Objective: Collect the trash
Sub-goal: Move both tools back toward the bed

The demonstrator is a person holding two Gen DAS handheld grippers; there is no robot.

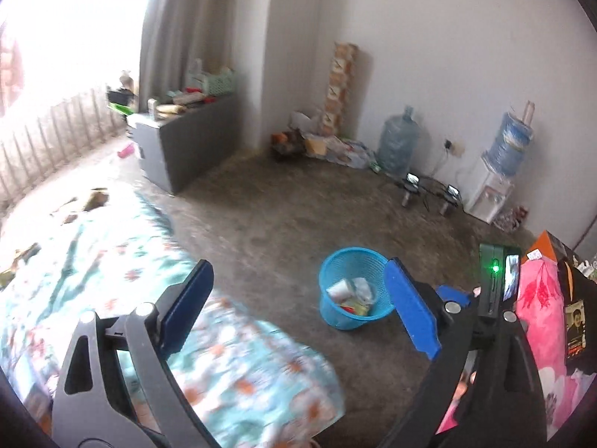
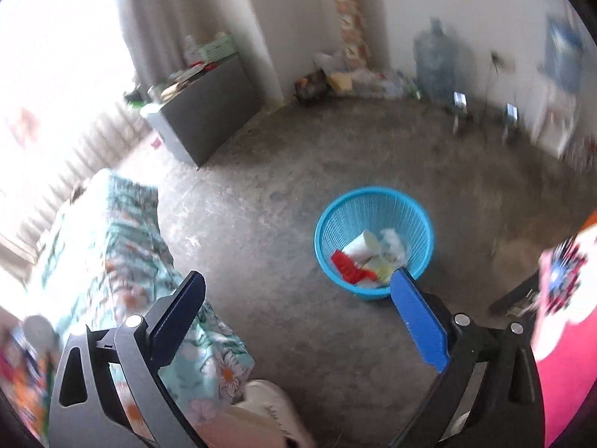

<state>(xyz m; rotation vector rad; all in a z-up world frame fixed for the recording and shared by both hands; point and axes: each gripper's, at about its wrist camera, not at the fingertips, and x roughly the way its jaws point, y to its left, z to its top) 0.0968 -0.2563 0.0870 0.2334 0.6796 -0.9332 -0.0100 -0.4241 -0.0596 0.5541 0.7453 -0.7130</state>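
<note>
- My left gripper [image 1: 298, 298] stands with its jaws spread wide and nothing between the two blue pads; only floor and bed edge show in the gap.
- My right gripper [image 2: 300, 306] likewise has its jaws wide apart and empty.
- The round blue plastic mesh waste basket [image 1: 335, 272] stands upright on the grey concrete floor [image 1: 261, 216], below and ahead of both grippers. In the left wrist view it sits just inside my right-hand pad, which overlaps its rim. In the right wrist view the basket's near wall lies just behind the tip of my right-hand pad.
- The trash in the basket [image 2: 367, 257] is a loose heap: one red wrapper and several white and yellowish pieces; blur prevents an exact count.
- Count: one basket, two grippers, two large blue water bottles. One water bottle [image 1: 397, 142] stands on the floor, the other sits on a white dispenser [image 1: 492, 190].
- The bed with a teal floral cover [image 1: 123, 280] borders the open floor on the left; its edge passes under my left-hand pads in both views.
- A dark grey cabinet [image 1: 186, 142] stands beyond the bed, against the wall.
- Bare floor surrounds the basket on every side, well apart from the clutter along the far wall.
</note>
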